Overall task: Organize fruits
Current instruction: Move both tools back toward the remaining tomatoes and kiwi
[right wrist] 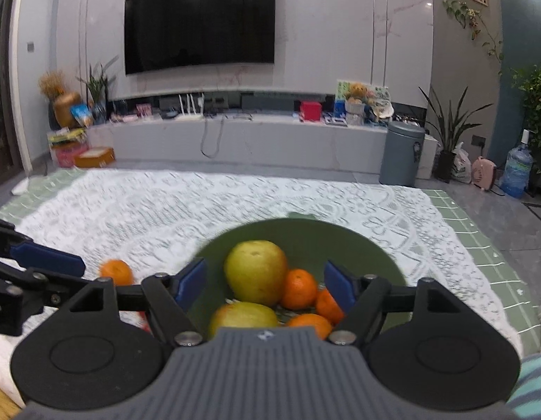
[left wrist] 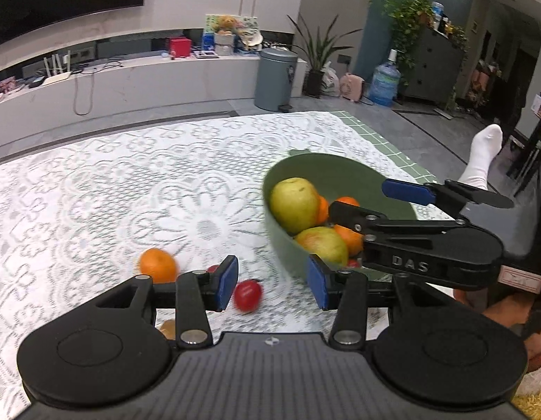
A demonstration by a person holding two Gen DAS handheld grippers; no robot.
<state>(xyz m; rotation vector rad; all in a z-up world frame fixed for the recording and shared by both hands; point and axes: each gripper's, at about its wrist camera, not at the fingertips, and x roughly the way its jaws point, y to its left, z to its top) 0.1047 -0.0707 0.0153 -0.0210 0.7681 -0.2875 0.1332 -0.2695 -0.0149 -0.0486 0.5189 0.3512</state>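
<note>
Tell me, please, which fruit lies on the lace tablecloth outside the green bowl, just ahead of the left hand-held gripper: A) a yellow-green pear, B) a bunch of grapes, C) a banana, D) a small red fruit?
D: in the left wrist view a small red fruit sits on the lace tablecloth between the open fingers of the left hand-held gripper, near a loose orange, while the pears stay inside the green bowl.

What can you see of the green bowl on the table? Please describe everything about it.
The green bowl is round, deep and matte, probably plastic, in dull olive green. It stands upright on the white lace tablecloth, toward the table's right side. Inside lie two yellow-green pears and several oranges. The right tongs hang open above it, apparently not touching. One orange and a small red fruit lie outside, left of it.
</note>
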